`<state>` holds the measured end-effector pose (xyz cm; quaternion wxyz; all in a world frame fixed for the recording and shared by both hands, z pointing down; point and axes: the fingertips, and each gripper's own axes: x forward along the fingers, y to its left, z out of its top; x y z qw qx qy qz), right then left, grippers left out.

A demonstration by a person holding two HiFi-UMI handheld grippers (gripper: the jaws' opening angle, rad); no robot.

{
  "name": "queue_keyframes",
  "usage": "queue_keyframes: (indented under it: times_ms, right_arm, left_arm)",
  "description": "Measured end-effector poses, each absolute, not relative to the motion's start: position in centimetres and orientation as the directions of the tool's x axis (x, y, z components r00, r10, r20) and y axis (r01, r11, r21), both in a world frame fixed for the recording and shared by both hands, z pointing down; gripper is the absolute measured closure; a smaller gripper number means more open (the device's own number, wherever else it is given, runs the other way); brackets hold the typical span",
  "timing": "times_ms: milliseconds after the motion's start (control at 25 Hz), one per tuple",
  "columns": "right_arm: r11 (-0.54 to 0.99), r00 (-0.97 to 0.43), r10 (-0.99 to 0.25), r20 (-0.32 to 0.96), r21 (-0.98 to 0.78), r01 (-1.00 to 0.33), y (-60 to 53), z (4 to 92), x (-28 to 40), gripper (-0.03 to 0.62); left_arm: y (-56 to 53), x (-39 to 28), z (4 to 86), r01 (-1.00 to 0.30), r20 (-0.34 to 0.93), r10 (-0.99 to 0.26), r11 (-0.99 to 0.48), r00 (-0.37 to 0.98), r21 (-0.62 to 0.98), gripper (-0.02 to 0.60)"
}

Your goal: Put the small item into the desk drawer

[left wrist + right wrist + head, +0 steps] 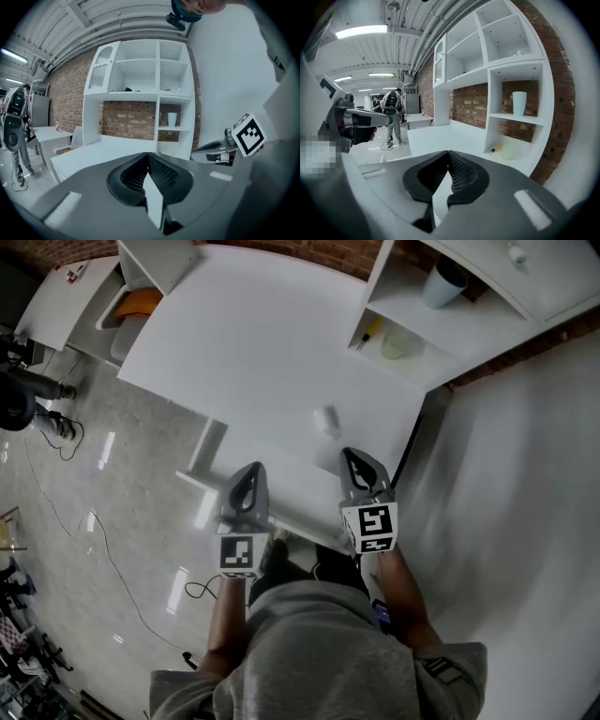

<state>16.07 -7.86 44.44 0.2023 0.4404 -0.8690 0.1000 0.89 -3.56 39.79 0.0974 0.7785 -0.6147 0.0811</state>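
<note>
Left tongs (246,487): in my left hand, over the front edge of the desk; the jaws are pressed together tip to tip with nothing between them

Right tongs (362,471): in my right hand, level with the left pair and well apart from it; the jaws are fully closed and empty as well (their own camera shows the ribbed pads meeting)

Marker cubes: one on each pair, just ahead of my wrists; the left cube (238,553) sits lower in the head view than the right cube (372,526)

Small item (325,420): a small white piece lying on the white desk top (262,343); it is just ahead of my right tongs and a little to their left, touching neither pair; too blurred for me to name it more closely

Desk drawer: I cannot pick out its front from any view

Shelf unit (377,285): white, standing on the far right of the desk against the brick wall (328,251); a white cup (443,282) stands on an upper shelf; in the open bay at desk level lie a yellow-handled tool (368,334) and, beside it, a pale green round thing (397,345)

Left of the desk: a lower white unit holding something orange (141,304)

Floor (103,474): grey and glossy; a thin cable (108,563) trails across it

Background: a person with a backpack (391,112) stands far down the room in the right gripper view
</note>
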Motion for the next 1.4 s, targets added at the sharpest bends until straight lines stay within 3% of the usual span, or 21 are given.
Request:
queue_keyframes:
  times_ms: [1000, 1080, 1400]
  right_arm:
    - [0.665, -0.561, -0.547, 0.622, -0.085, -0.742, -15.6, 57.2, 14.9, 0.588]
    - [0.671, -0.568, -0.522, 0.636, -0.105, -0.734, -15.8, 57.9, 14.6, 0.520]
    - [0.676, -0.554, -0.464, 0.691, -0.128, -0.725, -16.8, 61.0, 13.8, 0.396]
  left_arm:
    - [-8.1, 1.0, 49.7, -0.991, 0.405, -0.906, -0.089, 0.123, 0.100, 0.569]
    - [-8.3, 1.0, 49.8, -0.991, 0.409, -0.905, -0.074, 0.114, 0.111, 0.569]
    - [-8.3, 1.0, 51.2, -0.991, 0.435, -0.894, -0.061, 0.105, 0.115, 0.569]
